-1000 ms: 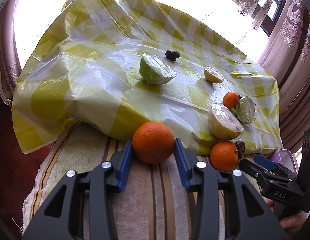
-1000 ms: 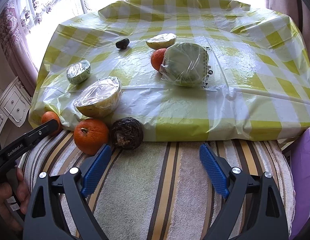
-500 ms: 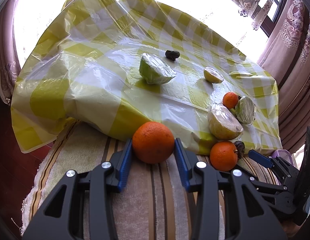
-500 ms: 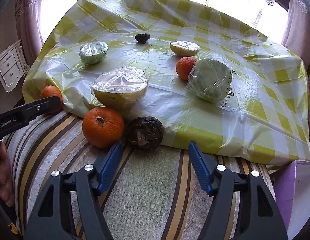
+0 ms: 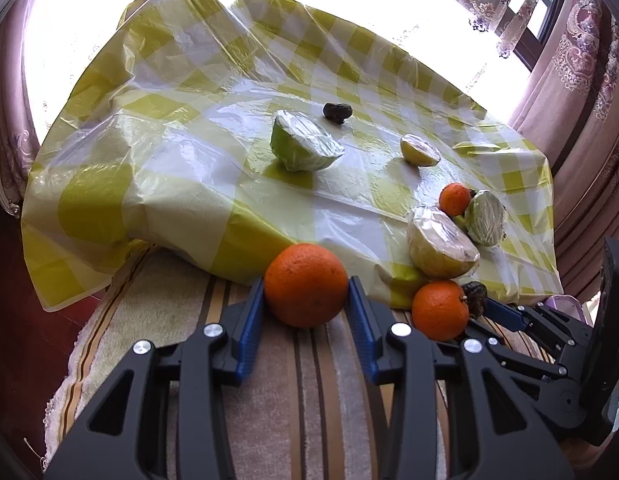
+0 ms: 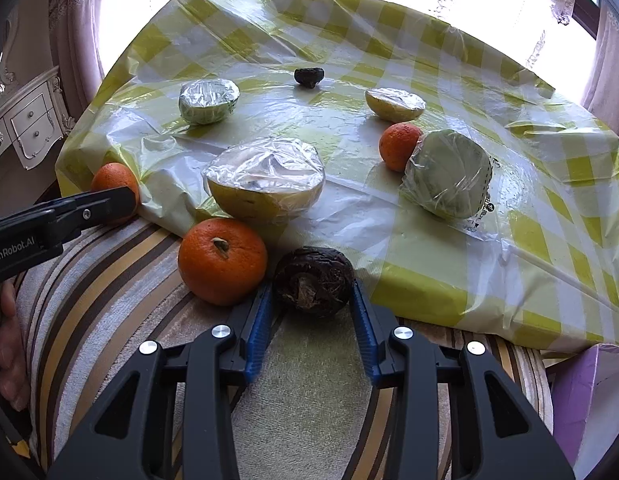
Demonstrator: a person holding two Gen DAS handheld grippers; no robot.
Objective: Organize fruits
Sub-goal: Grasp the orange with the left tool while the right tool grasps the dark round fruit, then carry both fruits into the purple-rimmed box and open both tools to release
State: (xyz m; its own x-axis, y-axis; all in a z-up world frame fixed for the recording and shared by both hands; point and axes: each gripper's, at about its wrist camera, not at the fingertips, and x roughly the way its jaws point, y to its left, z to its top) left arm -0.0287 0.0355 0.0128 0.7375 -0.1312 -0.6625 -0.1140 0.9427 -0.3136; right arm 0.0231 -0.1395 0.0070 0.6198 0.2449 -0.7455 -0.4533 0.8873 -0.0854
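The left gripper is clamped on a large orange, which rests on the striped towel at the near edge of the table, just in front of the checked plastic cloth. The right gripper has just been closing, and its blue pads now press both sides of a dark wrinkled fruit on the same towel.

1. Verify both grips. Each fruit should sit centred between the pads, not out at their tips. The dark fruit looks soft and shrivelled; judge it likely to deform, so apply only enough force to carry it.
2. Lift the dark fruit straight up first. A second orange sits just beside it on the left, almost touching; a sideways pull would probably set it rolling along the towel.
3. Keep the two grippers apart during the lift; they work close together at this edge.
4. Group by kind. A small orange lies further back on the cloth against a wrapped green half, and another dark fruit lies near the far side. These are reasonable destinations.
5. Set round fruit down gently on the slick cloth before releasing.
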